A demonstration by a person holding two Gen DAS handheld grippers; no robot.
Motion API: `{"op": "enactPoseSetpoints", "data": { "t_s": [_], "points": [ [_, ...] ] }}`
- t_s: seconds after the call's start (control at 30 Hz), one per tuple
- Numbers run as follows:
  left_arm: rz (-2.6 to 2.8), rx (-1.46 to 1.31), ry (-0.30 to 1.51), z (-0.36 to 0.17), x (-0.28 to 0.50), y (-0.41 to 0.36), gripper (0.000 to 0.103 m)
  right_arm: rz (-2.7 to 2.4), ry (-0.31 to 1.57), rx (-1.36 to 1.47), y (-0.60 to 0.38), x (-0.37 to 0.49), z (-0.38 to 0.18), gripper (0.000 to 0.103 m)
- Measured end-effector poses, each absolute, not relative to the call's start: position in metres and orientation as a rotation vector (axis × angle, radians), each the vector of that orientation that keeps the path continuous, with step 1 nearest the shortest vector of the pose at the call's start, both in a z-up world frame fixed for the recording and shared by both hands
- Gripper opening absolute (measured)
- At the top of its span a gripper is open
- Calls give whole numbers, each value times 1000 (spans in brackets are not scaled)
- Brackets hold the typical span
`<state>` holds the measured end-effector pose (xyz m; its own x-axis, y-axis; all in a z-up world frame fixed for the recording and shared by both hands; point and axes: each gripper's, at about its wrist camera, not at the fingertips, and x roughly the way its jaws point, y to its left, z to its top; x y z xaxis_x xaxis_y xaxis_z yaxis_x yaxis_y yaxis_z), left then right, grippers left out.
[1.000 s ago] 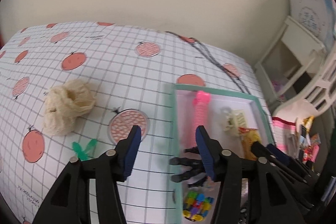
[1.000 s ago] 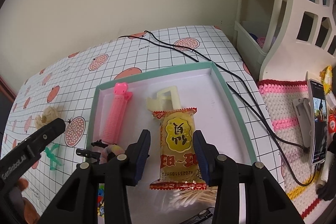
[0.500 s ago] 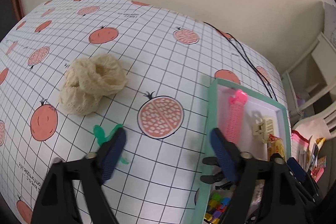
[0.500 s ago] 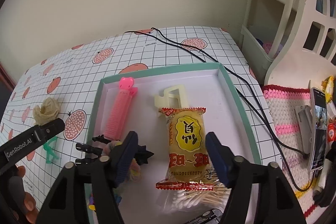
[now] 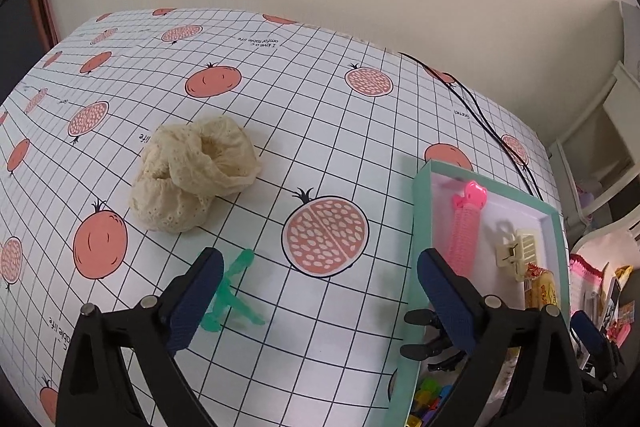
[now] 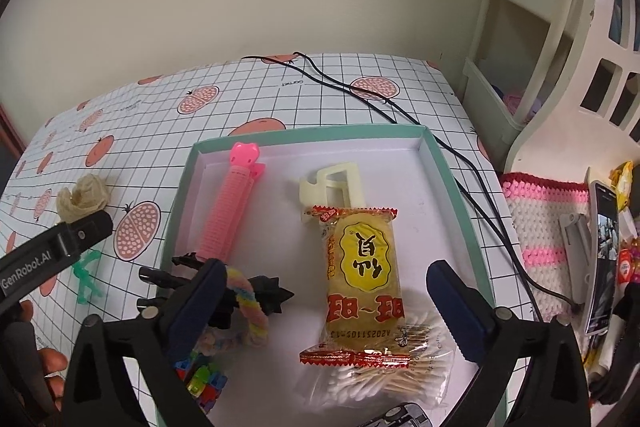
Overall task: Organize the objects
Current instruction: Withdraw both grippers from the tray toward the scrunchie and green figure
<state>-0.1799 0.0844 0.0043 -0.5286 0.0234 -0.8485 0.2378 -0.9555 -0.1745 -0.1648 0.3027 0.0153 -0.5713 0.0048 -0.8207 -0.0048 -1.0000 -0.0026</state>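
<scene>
A: Left gripper [image 5: 318,291] status?
B: I read jaws spread, empty, above the green plastic figure [image 5: 232,297].
A: Right gripper [image 6: 328,297]?
B: Spread wide over the snack packet [image 6: 362,279] in the teal tray [image 6: 450,171].

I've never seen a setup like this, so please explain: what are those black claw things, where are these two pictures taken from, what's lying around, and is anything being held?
No robot here: a person holds a hand-operated gripper in each hand, with a camera on each looking forward between its blue-padded jaws. One picture is from the left gripper, the other from the right gripper. Both stand open and hold nothing.

On the pomegranate-print tablecloth lie a cream cloth bundle and a small green plastic clip. Beside them is a teal-edged tray holding a pink hair roller, a cream claw clip, a yellow snack packet, a bag of cotton swabs and small colourful bits.
</scene>
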Motion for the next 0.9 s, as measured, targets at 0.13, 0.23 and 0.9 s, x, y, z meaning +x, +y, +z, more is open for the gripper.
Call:
{"op": "enactPoseSetpoints", "data": {
  "t_s": [0.13, 0.23, 0.9],
  "points": [
    [-2615, 1456, 400, 4, -180, 84, 98, 2777, 6, -1451, 304, -165, 14, 103],
    [-2620, 1454, 396, 5, -180, 85, 98, 2774, -2, -1452, 304, -165, 14, 103],
    [-2666, 1383, 277, 34, -181, 46, 98, 2902, -3, -1366, 268, -166, 39, 103]
  ]
}}
